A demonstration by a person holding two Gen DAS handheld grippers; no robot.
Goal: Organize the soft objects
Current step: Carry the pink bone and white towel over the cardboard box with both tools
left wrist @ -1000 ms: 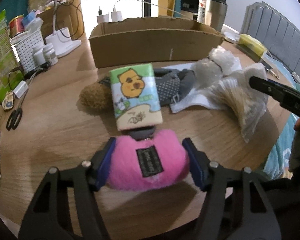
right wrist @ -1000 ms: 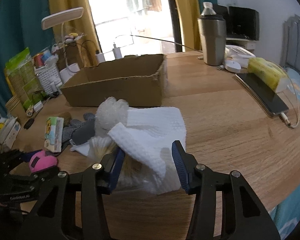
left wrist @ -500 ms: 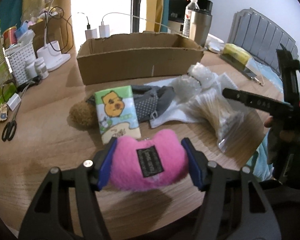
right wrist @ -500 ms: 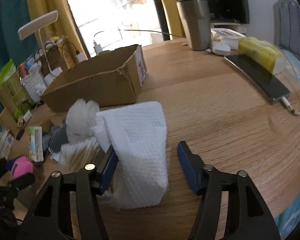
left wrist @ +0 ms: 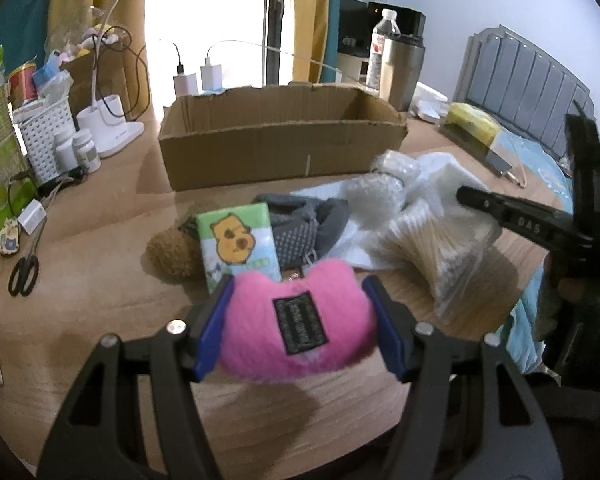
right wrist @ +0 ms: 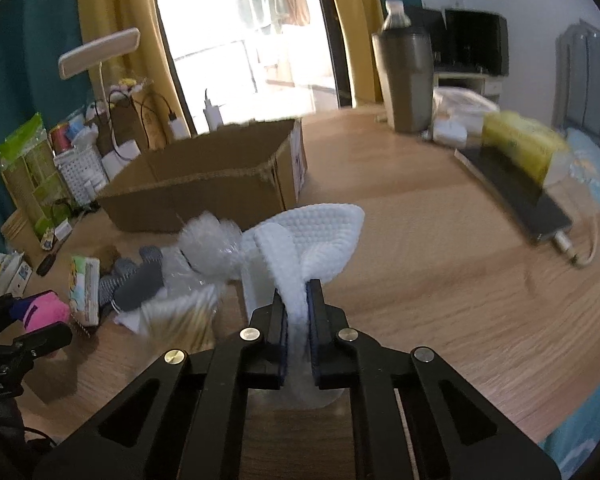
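My left gripper (left wrist: 300,324) is shut on a pink plush toy (left wrist: 296,332) with a black patch, held just above the wooden table. My right gripper (right wrist: 297,312) is shut on a white textured cloth (right wrist: 320,236) and lifts its edge off the table. An open cardboard box (left wrist: 280,140) stands behind the pile; it also shows in the right wrist view (right wrist: 208,184). In the pile lie a cartoon tissue pack (left wrist: 238,244), grey gloves (left wrist: 304,224), a brown plush ball (left wrist: 170,254), a bubble-wrap wad (left wrist: 384,184) and a bag of cotton swabs (left wrist: 432,252).
Left side holds scissors (left wrist: 24,272), a white basket (left wrist: 44,140), bottles and a lamp base (left wrist: 108,120). A steel tumbler (right wrist: 408,80), a phone (right wrist: 516,196) and a yellow pack (right wrist: 520,144) sit at the right. The right gripper's body (left wrist: 540,228) reaches over the swabs.
My right gripper has closed on the white cloth and raised it. My left gripper has lifted the pink plush slightly and drawn back from the pile.
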